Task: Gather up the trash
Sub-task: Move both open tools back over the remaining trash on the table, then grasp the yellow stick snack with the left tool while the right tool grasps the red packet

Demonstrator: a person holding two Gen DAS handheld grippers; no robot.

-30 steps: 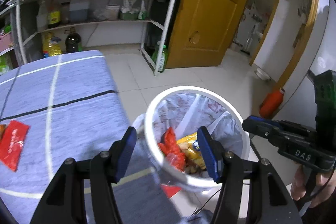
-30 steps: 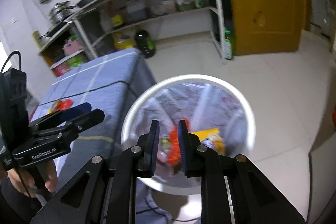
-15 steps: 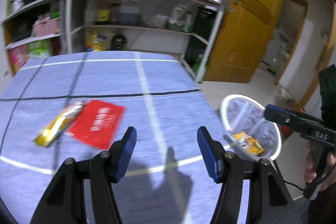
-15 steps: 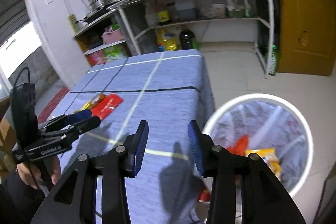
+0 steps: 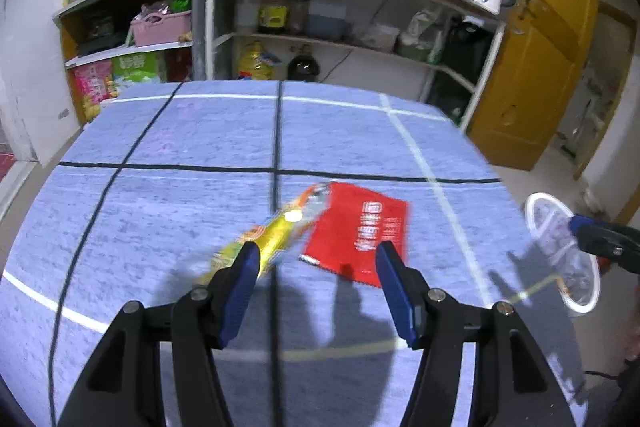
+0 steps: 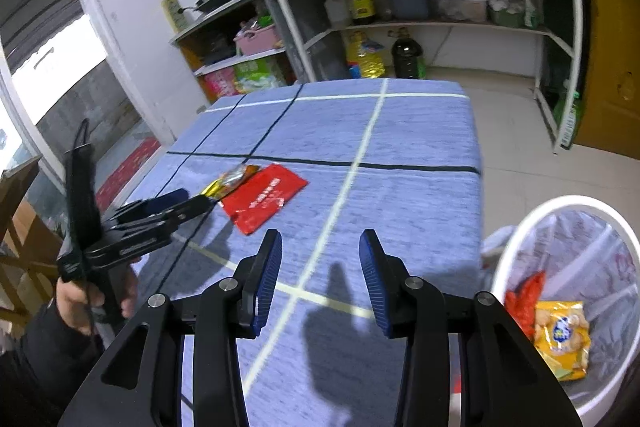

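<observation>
Both grippers have swung away from the bin and now face the blue tablecloth; the right gripper's jaws have just been opening, with nothing between them.

Left wrist view: the left gripper (image 5: 316, 291) hangs over the tablecloth (image 5: 200, 131) with its jaws spread wide and empty. Two pieces of trash lie just ahead of it, touching each other: one yellow wrapper (image 5: 276, 235), blurred, close to the left blue pad, and one flat red packet (image 5: 360, 231) to its right, nearer the right pad. Neither is touched by a pad. At the right edge the white trash bin (image 5: 536, 203) stands on the floor beyond the table's corner, partly covered by the tip of the other gripper. Behind the table stands one metal shelf rack (image 5: 212, 7) bearing pots, a pan, bottles and boxes, and a yellow wooden door (image 5: 532, 75) is to its right.

Right wrist view: the right gripper (image 6: 320, 283) is released, its two blue pads apart above bare cloth. The same two pieces lie farther off on the table, up and left of it, the yellow wrapper (image 6: 228, 181) beside the red packet (image 6: 266, 201). The left gripper (image 6: 180, 203), held in a hand (image 6: 80, 301), points at them from the left, its tips just before the wrapper. The trash bin (image 6: 504, 239), lined with a clear bag, stands at the right beside the table; in it I count one yellow snack bag (image 6: 560, 339) and one red-orange wrapper (image 6: 528, 295).
</observation>
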